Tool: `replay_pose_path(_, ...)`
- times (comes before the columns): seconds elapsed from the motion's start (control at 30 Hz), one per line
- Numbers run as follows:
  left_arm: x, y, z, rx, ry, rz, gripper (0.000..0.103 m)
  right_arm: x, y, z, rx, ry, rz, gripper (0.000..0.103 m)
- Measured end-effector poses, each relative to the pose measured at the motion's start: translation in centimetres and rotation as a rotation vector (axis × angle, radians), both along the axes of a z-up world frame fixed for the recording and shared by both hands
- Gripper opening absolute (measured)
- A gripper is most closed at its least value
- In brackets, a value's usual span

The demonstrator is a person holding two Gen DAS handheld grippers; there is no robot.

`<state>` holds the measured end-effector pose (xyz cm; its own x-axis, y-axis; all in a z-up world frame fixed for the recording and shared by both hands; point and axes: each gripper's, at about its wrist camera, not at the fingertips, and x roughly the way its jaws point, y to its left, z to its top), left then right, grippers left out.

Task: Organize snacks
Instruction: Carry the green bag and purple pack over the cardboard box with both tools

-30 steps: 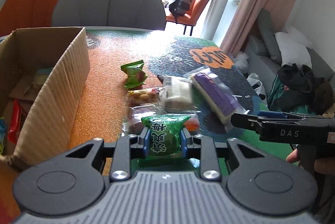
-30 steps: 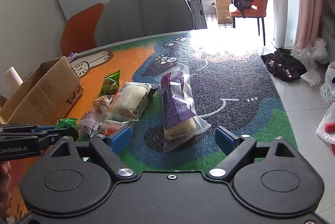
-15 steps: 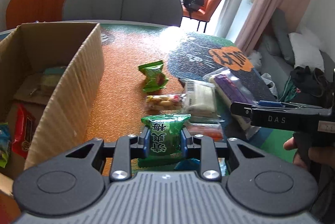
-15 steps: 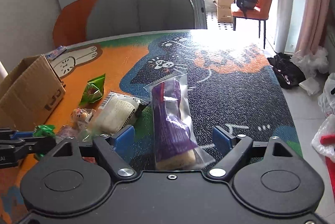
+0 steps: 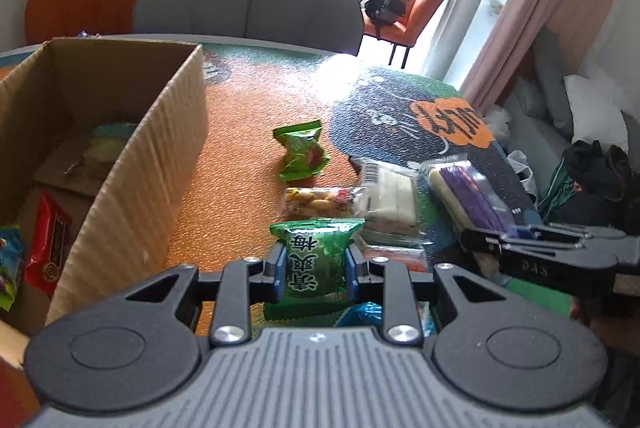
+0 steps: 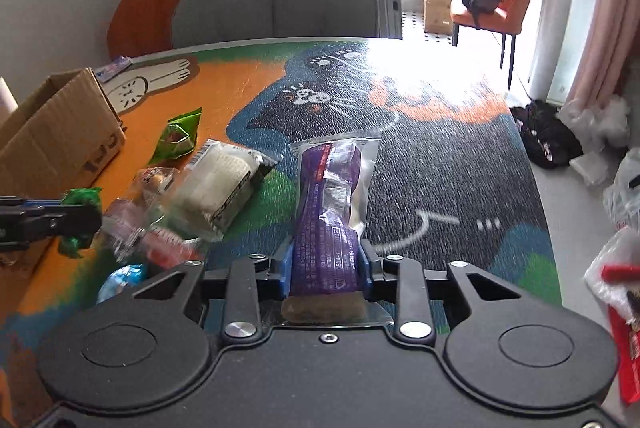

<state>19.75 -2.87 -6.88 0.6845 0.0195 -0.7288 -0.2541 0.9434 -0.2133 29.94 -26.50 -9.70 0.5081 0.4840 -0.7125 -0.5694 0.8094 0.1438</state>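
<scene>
Gripping a green plum packet (image 5: 316, 260), the left gripper (image 5: 314, 270) hovered just right of the cardboard box (image 5: 132, 184); farther right of the box, the right gripper (image 6: 326, 268) clamped a purple snack bar (image 6: 326, 212) low over the counter (image 6: 440, 164).

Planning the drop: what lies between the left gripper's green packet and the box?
Only bare orange tabletop separates the green packet from the box, per the left wrist view.
</scene>
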Motion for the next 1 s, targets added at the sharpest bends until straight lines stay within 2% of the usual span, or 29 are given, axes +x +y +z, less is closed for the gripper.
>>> replay_pose_path(0.37, -1.6, -0.1, 1.8, 0.000, -0.060, -0.091, 0.028, -2.9, -1.5, 2.7, 0.124, -0.037, -0.111, 0.028)
replay_pose_path(0.57, -3.2, 1.1, 3.8, 0.012, -0.133, -0.132, 0.028, -5.0, -0.3, 4.8, 0.176, -0.089, -0.129, 0.028)
replay_pose_path(0.77, -4.6, 2.9, 5.5, 0.005, -0.178, -0.141, 0.028, -6.3, 1.2, 6.2, 0.249, -0.080, -0.127, 0.028)
replay_pose_path(1.0, -6.0, 5.4, 7.0, 0.011, -0.212, -0.133, 0.028, -7.7, 3.8, 7.7, 0.264, -0.100, -0.112, 0.028)
